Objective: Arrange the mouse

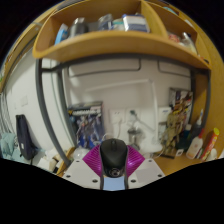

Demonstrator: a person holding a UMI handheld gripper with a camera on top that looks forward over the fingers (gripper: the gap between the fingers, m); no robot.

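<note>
- Mouse (114,158): black, sits dead centre between the two fingers of the hand-held gripper (114,168), flanked by the magenta pads (93,163).
- Long axis of the mouse runs straight along the fingers, nose pointing away from the camera toward the wall; no visible yaw against the finger line.
- Hand-held gripper looks clamped on the mouse: both pads sit flush against its sides, no gap visible on either side.
- Cannot tell whether the mouse is lifted or resting on the table (160,165); its underside is hidden by the fingers.
- Beyond the fingers: cluttered back of the table, wall, overhead shelf (95,40) well above.
- Judgement: mouse is already in hand and square to the fingers, so the coming move is placement; its heading will follow the gripper's.
- Risk: smooth curved shell could slip in the pads if twisted hard.
</note>
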